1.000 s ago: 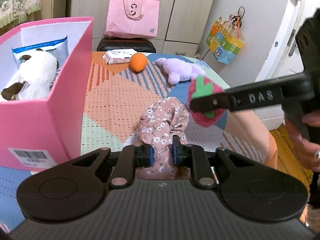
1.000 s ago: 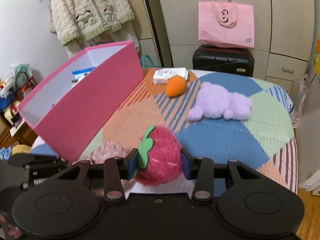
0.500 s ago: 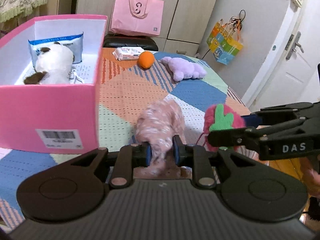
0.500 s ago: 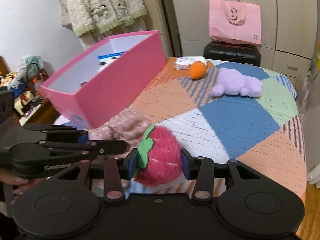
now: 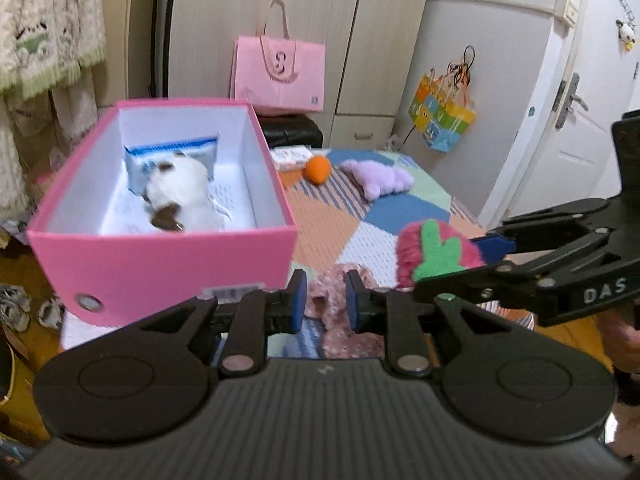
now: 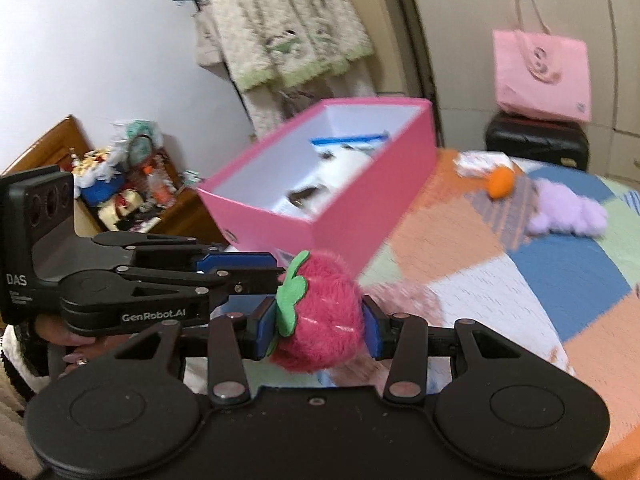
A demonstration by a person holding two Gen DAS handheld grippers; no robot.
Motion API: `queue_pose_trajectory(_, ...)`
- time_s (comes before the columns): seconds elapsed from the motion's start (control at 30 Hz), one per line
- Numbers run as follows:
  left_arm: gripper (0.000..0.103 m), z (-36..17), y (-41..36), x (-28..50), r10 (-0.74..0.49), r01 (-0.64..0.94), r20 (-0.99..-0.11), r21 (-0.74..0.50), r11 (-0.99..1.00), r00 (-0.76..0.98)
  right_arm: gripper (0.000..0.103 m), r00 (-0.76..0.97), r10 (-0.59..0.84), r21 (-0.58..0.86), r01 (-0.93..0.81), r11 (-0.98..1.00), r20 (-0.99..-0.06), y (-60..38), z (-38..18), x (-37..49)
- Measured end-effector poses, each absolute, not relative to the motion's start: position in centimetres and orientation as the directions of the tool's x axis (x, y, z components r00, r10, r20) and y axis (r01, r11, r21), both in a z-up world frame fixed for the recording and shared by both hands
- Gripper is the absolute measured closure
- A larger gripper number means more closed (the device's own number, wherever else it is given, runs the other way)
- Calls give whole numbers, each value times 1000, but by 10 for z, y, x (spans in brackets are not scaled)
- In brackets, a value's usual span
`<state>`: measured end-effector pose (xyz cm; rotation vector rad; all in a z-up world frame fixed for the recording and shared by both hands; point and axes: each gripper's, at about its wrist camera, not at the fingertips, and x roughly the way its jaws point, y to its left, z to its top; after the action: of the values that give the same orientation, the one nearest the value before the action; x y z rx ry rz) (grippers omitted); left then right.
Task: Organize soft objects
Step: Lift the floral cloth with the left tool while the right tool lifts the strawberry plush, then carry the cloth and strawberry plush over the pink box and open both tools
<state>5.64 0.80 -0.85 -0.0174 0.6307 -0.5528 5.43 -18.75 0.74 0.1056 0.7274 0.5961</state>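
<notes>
We hold two loads above the bed, near the pink box. The left hand-held gripper pinches the floral cloth by a thin fold; most of it hangs free and could slip out or snag on the box rim. The right hand-held gripper squeezes the strawberry plush between its pads. The two grippers sit close together, so they could collide over the box.
</notes>
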Motion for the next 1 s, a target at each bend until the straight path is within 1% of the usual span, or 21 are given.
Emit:
queue_pose_trajectory(0.17, 84, 18, 27, 56, -465, 469, -500, -128, 874, 730, 54, 605, 584, 279, -525, 804, -542, -161, 31, 67)
queue_pose_trajectory(0.3, 84, 33, 41, 63, -455, 455, -462, -120, 882, 761, 54, 629, 589, 251, -546, 799, -507, -144, 47, 82)
queue_pose_trajectory(0.37, 84, 36, 46, 67, -456, 453, -455, -124, 883, 765, 54, 641, 586, 241, -547, 802, -496, -141, 53, 90)
queue_pose_trajectory(0.43, 84, 32, 46, 69, -469, 456, -459, -148, 878, 755, 54, 677, 554, 214, -522, 826, -485, -143, 56, 94)
queue_pose_trajectory(0.5, 83, 23, 39, 70, -477, 467, -473, -147, 872, 741, 54, 706, 516, 195, -489, 851, -485, -151, 55, 97)
queue_pose_trajectory(0.53, 80, 17, 33, 69, -481, 475, -481, -145, 868, 733, 54, 712, 505, 198, -473, 858, -488, -158, 53, 97)
queue_pose_trajectory(0.63, 65, -1, 12, 69, -523, 521, -504, -159, 839, 687, 54, 724, 474, 210, -430, 878, -501, -175, 45, 96)
queue_pose_trajectory(0.67, 62, -6, 4, 69, -532, 534, -511, -159, 830, 675, 54, 728, 463, 211, -416, 885, -507, -180, 43, 94)
queue_pose_trajectory(0.73, 60, -16, -13, 67, -544, 556, -518, -150, 817, 660, 54, 731, 444, 217, -389, 895, -519, -191, 37, 91)
queue_pose_trajectory(0.87, 47, -34, -32, 67, -563, 580, -511, -147, 802, 650, 54, 732, 409, 226, -342, 912, -545, -209, 24, 85)
queue_pose_trajectory(0.9, 46, -39, -35, 68, -556, 570, -510, -148, 808, 657, 54, 731, 402, 227, -332, 916, -551, -213, 20, 85)
queue_pose_trajectory(0.97, 38, -49, -41, 69, -532, 545, -511, -140, 827, 676, 54, 729, 393, 234, -315, 920, -560, -221, 15, 86)
queue_pose_trajectory(1.0, 37, -54, -46, 69, -517, 535, -512, -126, 835, 686, 54, 726, 392, 240, -309, 920, -566, -225, 12, 87)
